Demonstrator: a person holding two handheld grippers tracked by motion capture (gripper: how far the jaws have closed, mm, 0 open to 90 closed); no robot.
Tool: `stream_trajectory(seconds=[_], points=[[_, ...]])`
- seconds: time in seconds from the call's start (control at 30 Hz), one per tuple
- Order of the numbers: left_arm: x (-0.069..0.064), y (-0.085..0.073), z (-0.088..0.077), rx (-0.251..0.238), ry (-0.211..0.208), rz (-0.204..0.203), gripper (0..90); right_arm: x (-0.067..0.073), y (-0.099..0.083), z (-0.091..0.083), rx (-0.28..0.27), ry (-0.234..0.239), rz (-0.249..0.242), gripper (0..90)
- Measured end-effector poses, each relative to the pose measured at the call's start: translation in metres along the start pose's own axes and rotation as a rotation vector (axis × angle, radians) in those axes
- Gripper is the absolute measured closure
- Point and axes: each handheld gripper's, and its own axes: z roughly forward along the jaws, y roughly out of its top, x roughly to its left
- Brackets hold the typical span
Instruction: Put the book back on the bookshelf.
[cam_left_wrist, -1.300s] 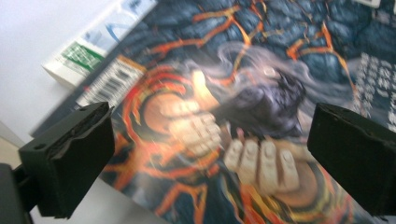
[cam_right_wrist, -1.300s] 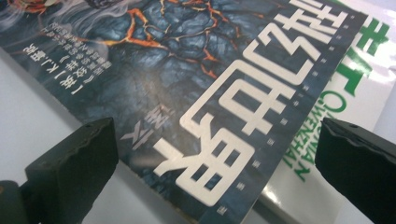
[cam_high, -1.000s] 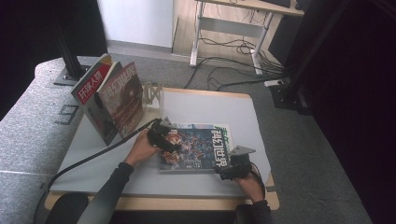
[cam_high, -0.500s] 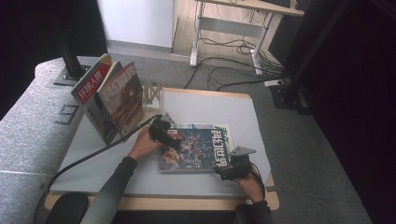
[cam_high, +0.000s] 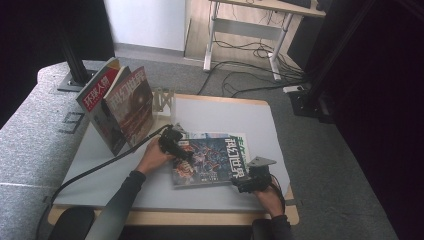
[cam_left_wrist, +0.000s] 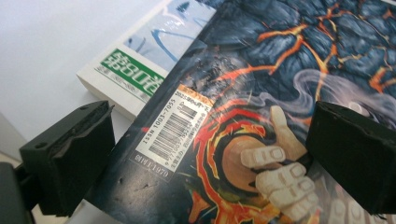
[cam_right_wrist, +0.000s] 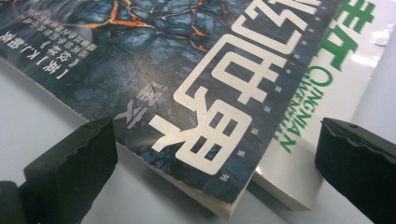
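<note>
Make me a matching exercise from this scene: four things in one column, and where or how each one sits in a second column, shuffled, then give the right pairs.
Things:
1. dark lava-cover magazine
2. white and green magazine
3. two upright magazines
4. right gripper

Places or states:
A. lying flat underneath another magazine, with its edge showing
B. standing at the table's left side
C. open, at the top magazine's near corner
D. lying on top of the flat pile

Pairs: 1-D, 2-A, 3-B, 4-C

Grey table (cam_high: 215, 112), white magazine (cam_high: 240, 140) flat, upright magazines (cam_high: 117, 107) standing
</note>
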Motion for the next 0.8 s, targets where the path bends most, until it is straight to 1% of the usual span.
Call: stream_trajectory(seconds=[0.1, 0.13, 0.23, 0.27, 0.43, 0.6, 0.67, 0.8], points=[[-0.003, -0.003, -0.003, 0.01, -0.004, -0.001, 1.7, -0.004, 0.0, -0.001, 0.002, -0.011, 0.011, 0.0], [-0.004, -0.004, -0.005, 0.02, -0.007, 0.001, 1.9, -0.005, 0.0, -0.001, 0.004, -0.018, 0.011, 0.0], [-0.008, -0.007, -0.008, 0.03, -0.016, 0.005, 2.1, -0.009, 0.001, -0.002, 0.008, -0.038, 0.007, 0.0], [-0.009, -0.008, -0.01, 0.033, -0.018, 0.006, 2.2, -0.01, 0.002, -0.003, 0.007, -0.042, 0.013, 0.0], [-0.013, -0.012, -0.015, 0.051, -0.026, 0.017, 3.0, -0.018, 0.004, -0.001, 0.025, -0.041, 0.032, 0.0], [-0.019, -0.019, -0.02, 0.045, -0.04, 0.025, 4.6, -0.027, 0.006, 0.0, 0.037, -0.048, 0.061, 0.0], [-0.021, -0.021, -0.022, 0.049, -0.047, 0.036, 5.0, -0.031, 0.007, 0.001, 0.039, -0.057, 0.07, 0.0], [-0.026, -0.026, -0.025, 0.044, -0.051, 0.044, 5.2, -0.038, 0.01, 0.003, 0.047, -0.065, 0.079, 0.0]])
